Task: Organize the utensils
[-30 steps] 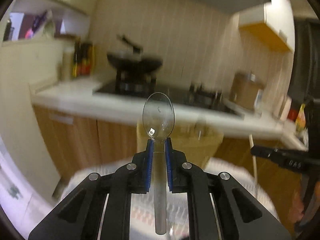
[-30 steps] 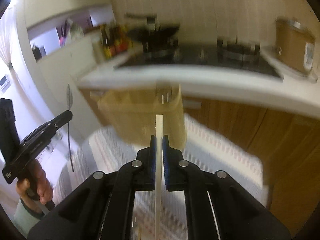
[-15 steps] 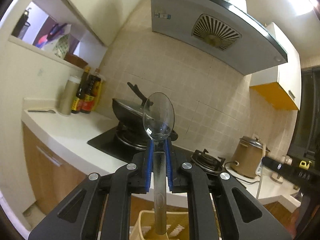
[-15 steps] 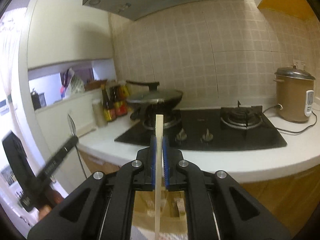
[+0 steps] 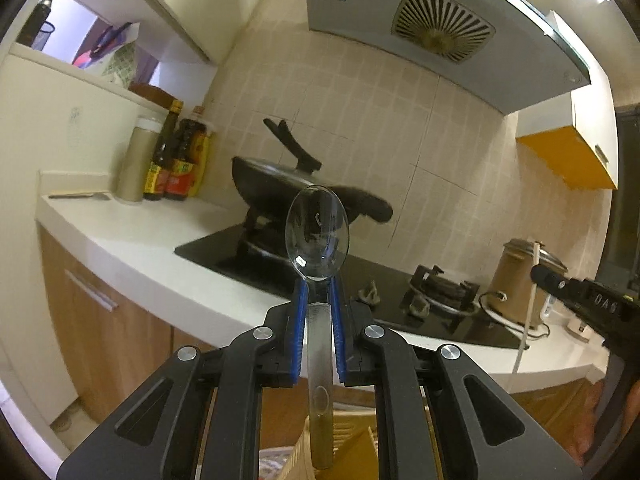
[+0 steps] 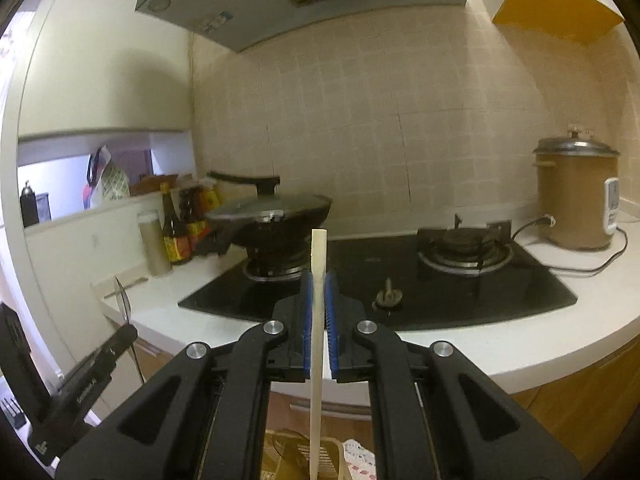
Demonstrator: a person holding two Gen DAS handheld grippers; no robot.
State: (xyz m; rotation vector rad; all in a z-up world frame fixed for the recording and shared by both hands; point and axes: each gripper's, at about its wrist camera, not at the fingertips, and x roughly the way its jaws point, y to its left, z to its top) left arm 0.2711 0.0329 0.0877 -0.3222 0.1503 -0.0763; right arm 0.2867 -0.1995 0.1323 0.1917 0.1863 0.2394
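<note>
My left gripper (image 5: 318, 286) is shut on a clear plastic spoon (image 5: 318, 232), bowl up, handle hanging down past the blue pads. My right gripper (image 6: 319, 280) is shut on a thin cream-coloured stick (image 6: 318, 256), perhaps a chopstick, held upright. Both point level at the white kitchen counter (image 6: 480, 344). A pale yellow basket (image 5: 340, 460) shows just below the left fingers, and its rim (image 6: 304, 452) also shows under the right ones. The right gripper (image 5: 538, 276) with its stick is at the right edge of the left wrist view. The left gripper (image 6: 126, 330) with the spoon is at the lower left of the right wrist view.
On the counter a black gas hob (image 6: 400, 280) carries a lidded wok (image 6: 272, 212). Sauce bottles (image 5: 176, 164) and a jar stand at its left, a rice cooker (image 6: 576, 196) with its cord at its right. An extractor hood (image 5: 440, 28) hangs above. Wooden cabinet doors (image 5: 104, 320) are below.
Both views have swung up from the basket and the patterned cloth below to the counter, hob and hood. The spoon and the stick have stayed clamped throughout.
</note>
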